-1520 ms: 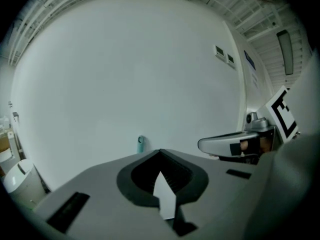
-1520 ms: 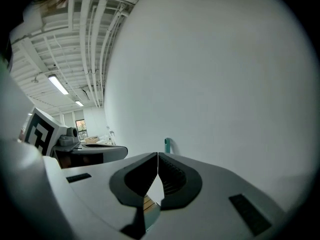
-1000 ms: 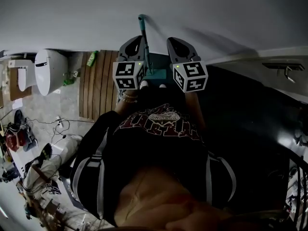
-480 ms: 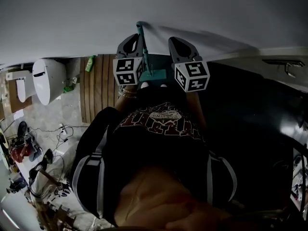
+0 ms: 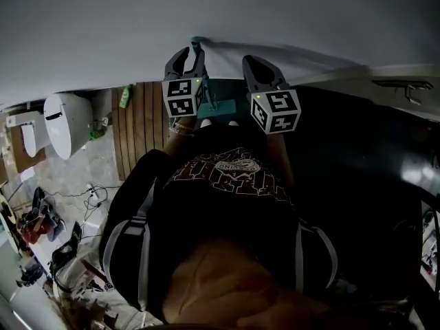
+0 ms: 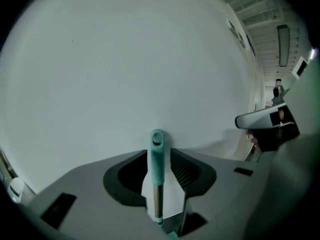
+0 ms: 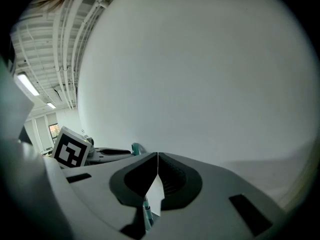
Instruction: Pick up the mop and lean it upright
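Left gripper (image 6: 159,170) jaws have just been opening, standing spread around the mop (image 6: 157,151); right gripper (image 7: 158,159) is hanging pressed together, empty.

A white toilet (image 5: 58,122) stands at nine o'clock in the head view. Toward ten, a green bottle (image 5: 126,96) lies at the far edge of wooden slats (image 5: 141,133). Cables (image 5: 96,192) trail at eight.

Both arms reach forward, grippers side by side and tilted slightly down. The left gripper (image 5: 185,55) has just been opening its jaws, and the mop handle (image 6: 157,156) stands loose between them. The right gripper (image 5: 254,64) holds its jaws together with nothing between them.
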Demonstrator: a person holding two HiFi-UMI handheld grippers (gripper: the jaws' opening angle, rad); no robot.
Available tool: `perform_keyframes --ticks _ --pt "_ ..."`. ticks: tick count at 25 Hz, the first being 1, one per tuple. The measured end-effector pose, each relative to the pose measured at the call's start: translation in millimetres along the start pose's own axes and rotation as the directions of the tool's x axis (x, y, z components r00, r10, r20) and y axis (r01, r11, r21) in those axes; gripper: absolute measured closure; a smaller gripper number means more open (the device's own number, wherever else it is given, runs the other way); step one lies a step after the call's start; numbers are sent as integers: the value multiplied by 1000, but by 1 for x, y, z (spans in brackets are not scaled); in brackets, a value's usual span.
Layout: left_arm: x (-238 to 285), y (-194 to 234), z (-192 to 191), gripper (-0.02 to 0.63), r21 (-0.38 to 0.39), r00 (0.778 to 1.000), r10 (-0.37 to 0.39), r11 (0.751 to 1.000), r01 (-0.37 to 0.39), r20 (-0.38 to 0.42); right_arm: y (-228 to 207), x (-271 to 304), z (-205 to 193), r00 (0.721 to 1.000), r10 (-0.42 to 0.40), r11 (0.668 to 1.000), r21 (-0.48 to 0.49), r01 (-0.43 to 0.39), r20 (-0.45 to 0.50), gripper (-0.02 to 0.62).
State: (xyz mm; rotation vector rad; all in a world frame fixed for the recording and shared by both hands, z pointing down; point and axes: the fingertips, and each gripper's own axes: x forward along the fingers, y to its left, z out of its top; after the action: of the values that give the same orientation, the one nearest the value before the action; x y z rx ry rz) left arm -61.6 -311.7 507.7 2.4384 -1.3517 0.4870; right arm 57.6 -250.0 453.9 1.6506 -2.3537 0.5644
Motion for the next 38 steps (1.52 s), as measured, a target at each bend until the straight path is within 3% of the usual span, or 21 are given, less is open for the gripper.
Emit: perform_keyframes --ticks 7,17,38 --pt "24 -3 1 426 7 1000 -26 1000 26 -11 -20 -8 -8 998 -64 998 27 64 -15 577" --pt "29 -1 -3 430 12 1000 -5 1000 5 -12 -39 -17 -9 993 -119 992 50 120 -12 577" --pt "-1 -24 -9 454 11 1000 -26 1000 26 0 -37 -13 -8 997 -70 997 42 71 -15 577"
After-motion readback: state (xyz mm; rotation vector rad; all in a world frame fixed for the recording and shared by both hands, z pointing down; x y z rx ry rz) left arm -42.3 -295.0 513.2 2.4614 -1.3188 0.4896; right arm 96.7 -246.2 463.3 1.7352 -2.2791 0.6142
